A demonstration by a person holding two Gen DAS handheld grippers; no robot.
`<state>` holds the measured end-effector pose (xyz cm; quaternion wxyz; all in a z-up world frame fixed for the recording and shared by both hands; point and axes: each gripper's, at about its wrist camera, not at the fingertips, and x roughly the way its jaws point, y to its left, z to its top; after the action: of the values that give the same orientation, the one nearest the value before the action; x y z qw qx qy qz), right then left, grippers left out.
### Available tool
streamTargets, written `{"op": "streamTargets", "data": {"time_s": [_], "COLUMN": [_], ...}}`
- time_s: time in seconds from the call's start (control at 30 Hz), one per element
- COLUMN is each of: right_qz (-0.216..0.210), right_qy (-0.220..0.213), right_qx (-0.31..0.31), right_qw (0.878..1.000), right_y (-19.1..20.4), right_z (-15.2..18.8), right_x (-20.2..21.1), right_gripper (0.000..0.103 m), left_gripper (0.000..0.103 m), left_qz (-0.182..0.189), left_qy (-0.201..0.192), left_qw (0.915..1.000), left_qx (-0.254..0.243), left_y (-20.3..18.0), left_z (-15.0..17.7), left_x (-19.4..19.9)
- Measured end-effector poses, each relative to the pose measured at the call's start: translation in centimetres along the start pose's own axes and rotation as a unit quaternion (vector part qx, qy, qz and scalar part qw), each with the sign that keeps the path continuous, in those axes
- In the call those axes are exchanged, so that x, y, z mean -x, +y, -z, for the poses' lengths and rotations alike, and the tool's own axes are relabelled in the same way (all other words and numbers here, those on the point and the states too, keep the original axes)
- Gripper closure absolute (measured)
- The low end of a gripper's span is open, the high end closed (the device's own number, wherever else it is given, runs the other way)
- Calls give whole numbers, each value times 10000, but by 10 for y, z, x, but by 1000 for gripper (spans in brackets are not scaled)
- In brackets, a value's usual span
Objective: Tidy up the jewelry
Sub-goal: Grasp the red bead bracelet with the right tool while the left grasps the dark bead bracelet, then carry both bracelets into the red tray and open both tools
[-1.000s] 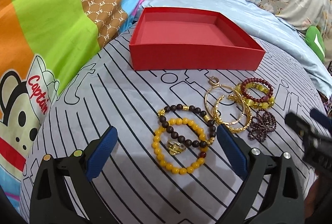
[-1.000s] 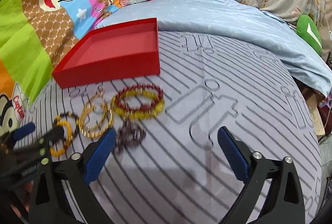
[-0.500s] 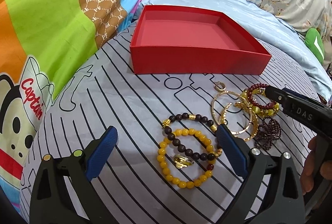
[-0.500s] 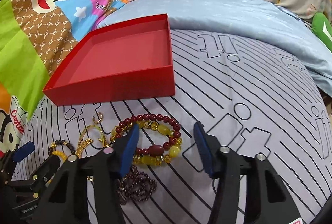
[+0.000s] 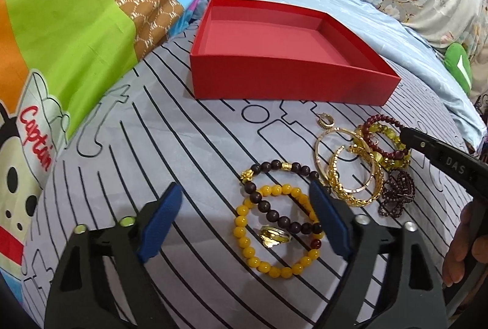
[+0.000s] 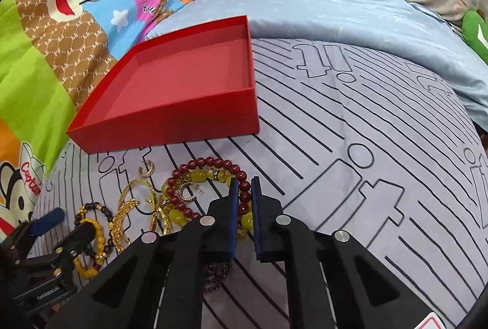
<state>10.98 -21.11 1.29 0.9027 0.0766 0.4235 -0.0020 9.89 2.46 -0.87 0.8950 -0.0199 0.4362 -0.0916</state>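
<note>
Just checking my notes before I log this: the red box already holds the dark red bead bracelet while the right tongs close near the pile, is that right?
Not quite: the red box holds nothing. The dark red bead bracelet lies on the striped sheet before the box, and the right tongs are closing on it. The right wrist view shows this.

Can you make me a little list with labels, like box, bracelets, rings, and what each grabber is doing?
box: red box, open, nothing inside, on the striped sheet
left grabber: left gripper, open, above the yellow bead bracelet and dark bead bracelet
ring: gold ring lying inside the yellow bead bracelet
right grabber: right gripper, nearly closed around the red bead bracelet
other jewelry: gold bangles, small gold earring, beside the box, none in it yet
</note>
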Motion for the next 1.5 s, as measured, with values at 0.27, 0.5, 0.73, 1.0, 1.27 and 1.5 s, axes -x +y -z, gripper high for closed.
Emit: {"op": "streamTargets", "data": {"time_s": [0.27,0.5,0.73,1.0,1.27,1.5], "right_qz": [-146,-213,-226,-293,-439,-900], "right_qy": [-43,-53,-245,-499,-735,-607], "right_qx": [-76,-89,-42,58,388,590], "right_qw": [9999,9997,9994,9983,9956,9923], "right_y": [4,8,10,10,25,42], "right_z": [15,26,23,5,-51,-122], "right_x": [30,46,71,99,101,56], "right_gripper": [95,95,95,95,95,95], "left_gripper": [59,95,95,96,96,95], "left_qz": [269,499,612,832,1123,1250], "left_qy": [-12,16,-223,-371,-644,-820], "left_qw": [9996,9987,9977,9954,9902,9870], "left_qx": [-116,-91,-159,-298,-527,-585], "left_y": [-6,-12,-18,-24,-37,-43], "left_z": [-3,-7,-11,-30,-79,-148], "left_x": [1,4,27,55,76,52]}}
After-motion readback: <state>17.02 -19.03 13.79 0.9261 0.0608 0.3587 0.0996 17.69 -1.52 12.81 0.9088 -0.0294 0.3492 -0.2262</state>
